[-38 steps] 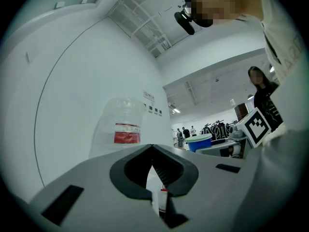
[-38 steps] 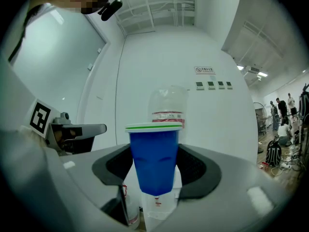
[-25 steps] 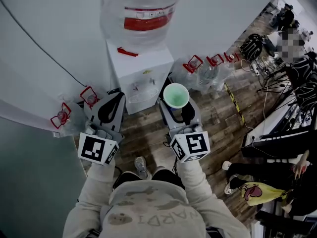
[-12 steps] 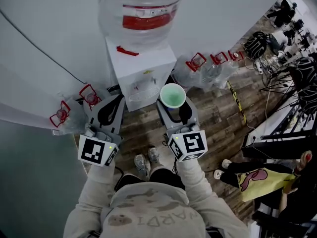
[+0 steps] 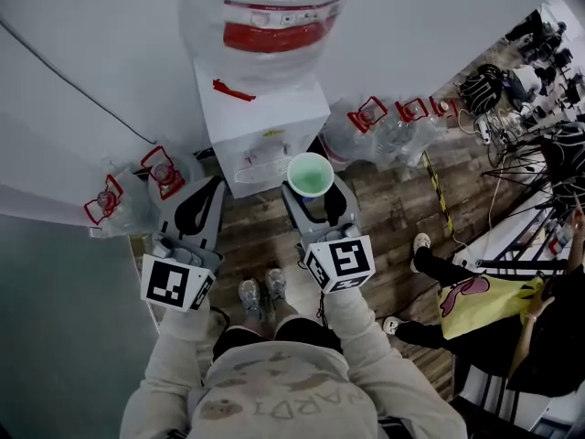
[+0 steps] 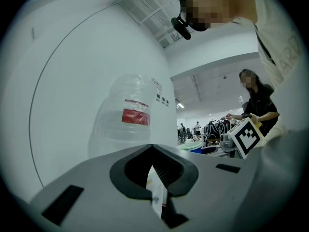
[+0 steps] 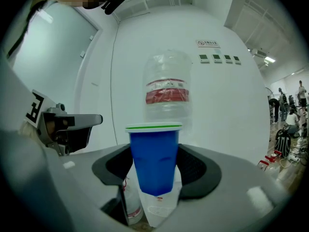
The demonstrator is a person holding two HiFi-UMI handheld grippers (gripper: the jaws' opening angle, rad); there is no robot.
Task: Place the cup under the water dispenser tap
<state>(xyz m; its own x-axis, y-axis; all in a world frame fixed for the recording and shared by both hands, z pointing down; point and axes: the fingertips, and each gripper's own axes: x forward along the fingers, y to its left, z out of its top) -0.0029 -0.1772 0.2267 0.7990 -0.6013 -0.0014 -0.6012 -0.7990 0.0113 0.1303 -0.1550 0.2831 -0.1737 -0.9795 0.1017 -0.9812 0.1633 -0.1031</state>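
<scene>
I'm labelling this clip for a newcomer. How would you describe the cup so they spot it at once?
Find the white water dispenser with the big clear bottle on top. Just in front of it, the right gripper holds the cup upright: blue outside, green inside, unlike the clear red-handled bottles on the floor.

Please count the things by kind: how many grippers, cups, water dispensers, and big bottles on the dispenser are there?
Grippers: 2, left gripper and right gripper
Cup: 1
Water dispenser: 1
Bottle on the dispenser: 1
Total: 5
</scene>
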